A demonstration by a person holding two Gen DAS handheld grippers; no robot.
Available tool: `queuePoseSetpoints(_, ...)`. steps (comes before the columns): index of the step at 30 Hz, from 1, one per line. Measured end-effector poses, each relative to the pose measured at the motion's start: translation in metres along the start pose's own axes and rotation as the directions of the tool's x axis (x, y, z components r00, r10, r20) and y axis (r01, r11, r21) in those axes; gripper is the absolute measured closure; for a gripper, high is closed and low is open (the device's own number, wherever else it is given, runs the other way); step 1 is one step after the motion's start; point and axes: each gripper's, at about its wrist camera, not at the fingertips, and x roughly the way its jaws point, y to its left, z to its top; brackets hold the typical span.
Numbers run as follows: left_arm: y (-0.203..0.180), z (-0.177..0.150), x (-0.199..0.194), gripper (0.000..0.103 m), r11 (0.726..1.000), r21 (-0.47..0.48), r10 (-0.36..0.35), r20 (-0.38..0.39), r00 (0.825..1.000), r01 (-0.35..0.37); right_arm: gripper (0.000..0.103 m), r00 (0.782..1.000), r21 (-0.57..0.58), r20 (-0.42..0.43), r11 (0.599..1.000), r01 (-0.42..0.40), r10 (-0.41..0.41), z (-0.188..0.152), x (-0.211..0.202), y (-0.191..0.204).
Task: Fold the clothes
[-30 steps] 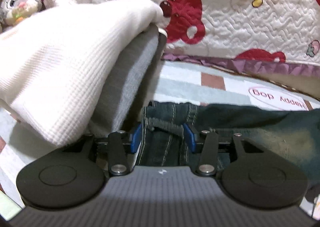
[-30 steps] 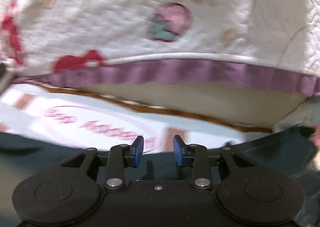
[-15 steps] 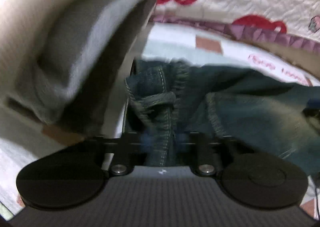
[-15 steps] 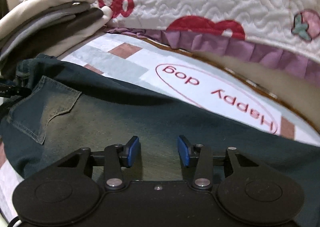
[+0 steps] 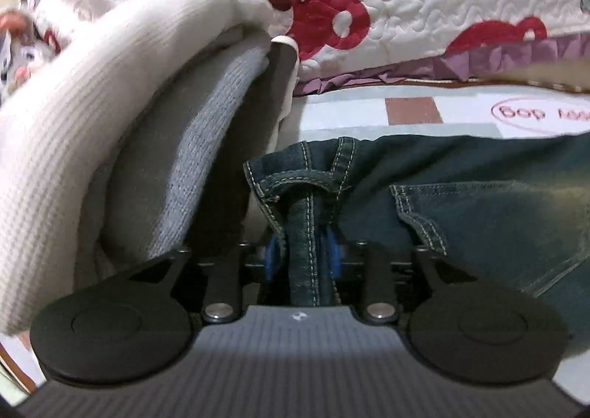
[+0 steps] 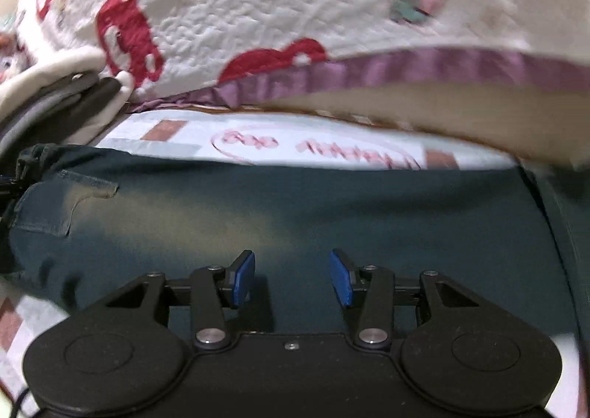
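your left gripper [image 5: 301, 255] jaws clamp the jeans [image 5: 479, 204] waistband | right gripper [image 6: 292, 279] jaws open, empty, over jeans | denim's heavy, floppy; grab thick seams

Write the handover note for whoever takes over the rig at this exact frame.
Left gripper: shut on the jeans at the waistband seam.
Right gripper: open, empty, above the middle of the jeans.
The jeans lie spread across the printed sheet; a folded pile sits to their left.
Done: the pile is folded. Left: the jeans show no fold yet.
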Motion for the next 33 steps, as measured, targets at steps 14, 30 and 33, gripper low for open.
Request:
queuePoseSetpoints(14, 0.047, -0.049, -0.062, 0.041, 0.887, -0.424, -0.263, -0.134, 0.955, 0.185, 0.053, 0.945, -0.092, -0.046, 0.94, -0.328, 0.325, -0.052, -0.006, 0.043)
queuePoseSetpoints(30, 0.034, -0.114, -0.026, 0.04, 0.525, -0.834, -0.462, -0.114, 0.879, 0.168, 0.07, 0.917, -0.187, 0.134, 0.918, -0.349, 0.376, -0.012, 0.011, 0.065)
queuePoseSetpoints(33, 0.046, -0.124, -0.021, 0.041, 0.411, -0.896, -0.469, -0.049, 0.882, 0.168, 0.095, 0.881, 0.023, 0.168, 0.891, -0.453, 0.443, 0.007, 0.016, 0.037)
